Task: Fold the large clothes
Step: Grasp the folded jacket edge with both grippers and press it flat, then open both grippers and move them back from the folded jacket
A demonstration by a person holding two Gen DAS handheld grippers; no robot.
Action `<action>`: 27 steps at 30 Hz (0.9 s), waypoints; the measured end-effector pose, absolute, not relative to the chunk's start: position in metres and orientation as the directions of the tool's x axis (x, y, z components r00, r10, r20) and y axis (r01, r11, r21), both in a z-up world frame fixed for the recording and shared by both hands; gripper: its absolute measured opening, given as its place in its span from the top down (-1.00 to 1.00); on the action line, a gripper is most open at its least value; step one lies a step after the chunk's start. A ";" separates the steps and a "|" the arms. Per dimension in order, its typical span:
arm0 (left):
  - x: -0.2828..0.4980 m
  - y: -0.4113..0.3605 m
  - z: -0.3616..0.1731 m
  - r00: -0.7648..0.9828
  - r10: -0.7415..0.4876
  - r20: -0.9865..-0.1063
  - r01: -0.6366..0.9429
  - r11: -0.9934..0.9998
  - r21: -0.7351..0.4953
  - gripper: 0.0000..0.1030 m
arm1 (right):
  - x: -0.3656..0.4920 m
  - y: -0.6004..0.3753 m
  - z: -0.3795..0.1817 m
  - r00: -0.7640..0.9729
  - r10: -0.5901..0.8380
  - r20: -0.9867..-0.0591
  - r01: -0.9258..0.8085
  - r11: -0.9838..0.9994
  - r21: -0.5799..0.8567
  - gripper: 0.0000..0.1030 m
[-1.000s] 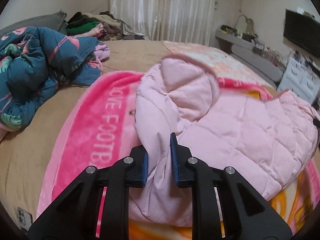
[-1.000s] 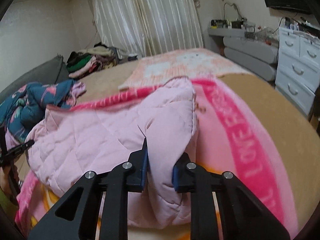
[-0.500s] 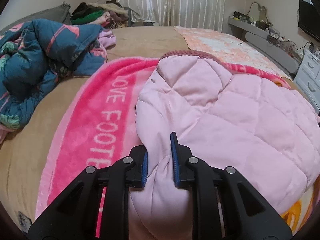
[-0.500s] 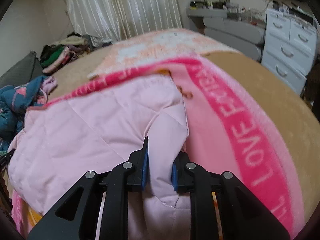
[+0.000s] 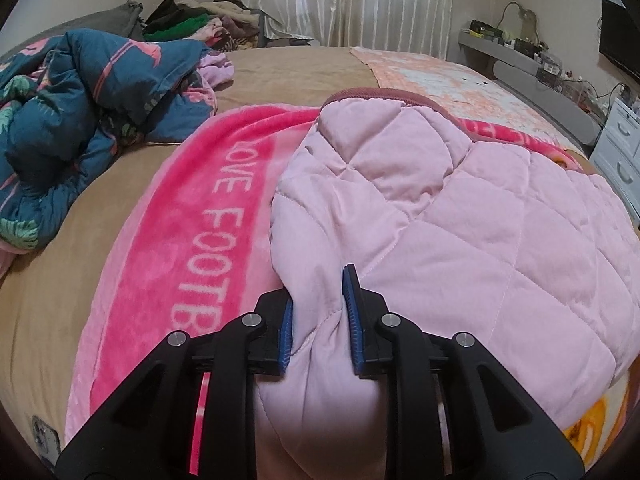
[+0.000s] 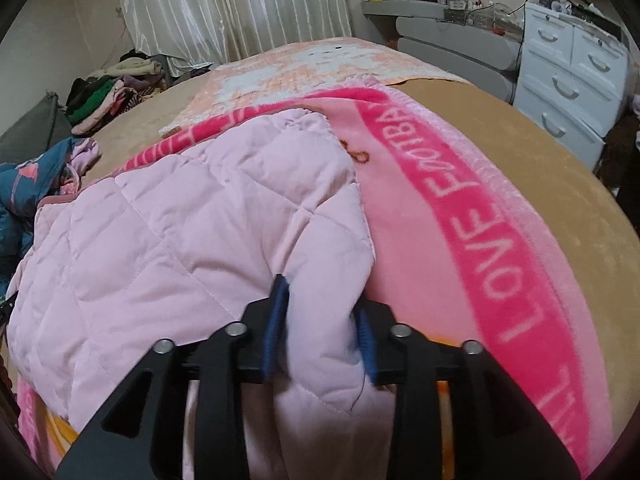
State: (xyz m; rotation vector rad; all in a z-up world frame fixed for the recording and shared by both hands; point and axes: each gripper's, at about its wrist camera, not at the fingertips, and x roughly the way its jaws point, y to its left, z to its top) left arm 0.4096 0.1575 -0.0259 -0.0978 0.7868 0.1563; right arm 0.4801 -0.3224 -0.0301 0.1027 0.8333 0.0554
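Tan bedding (image 5: 72, 280) covers the bed and fills both views out to the edges. On it lies a hot-pink fleece blanket (image 5: 168, 248) with white block lettering along its border; in the left wrist view the border runs from 7 o'clock up toward 12, and in the right wrist view it sweeps from 12 down to 4 o'clock. Spread over the blanket's middle is the pale pink quilted jacket (image 5: 460, 232), its diamond stitching plain to see, with a darker rose trim along the far edge at 12 to 1 o'clock in the left wrist view. In the right wrist view the same jacket (image 6: 192, 248) occupies the 9 to 11 o'clock part of the frame.

At 9 to 10 o'clock in the left wrist view sits a crumpled navy comforter (image 5: 80, 120) with pink and green print. Beyond it, at 11 o'clock, is a pile of clothes (image 5: 192, 26) against the curtain (image 5: 344, 0). A white dresser (image 6: 568, 80) stands at 2 o'clock in the right wrist view.

Nearest the cameras, the left gripper (image 5: 318, 312) is clamped on a bunched fold of the jacket's near edge, fabric bulging between its blue pads. The right gripper (image 6: 320, 320) likewise pinches a gathered fold at the jacket's near corner; it appears slightly motion-blurred.
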 end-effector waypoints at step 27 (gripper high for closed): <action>0.344 0.110 -0.008 0.687 0.006 -0.727 -0.108 0.990 -0.095 -0.82 | 0.403 -0.275 -0.010 0.670 0.213 -0.711 -0.182 0.976 0.121 -0.90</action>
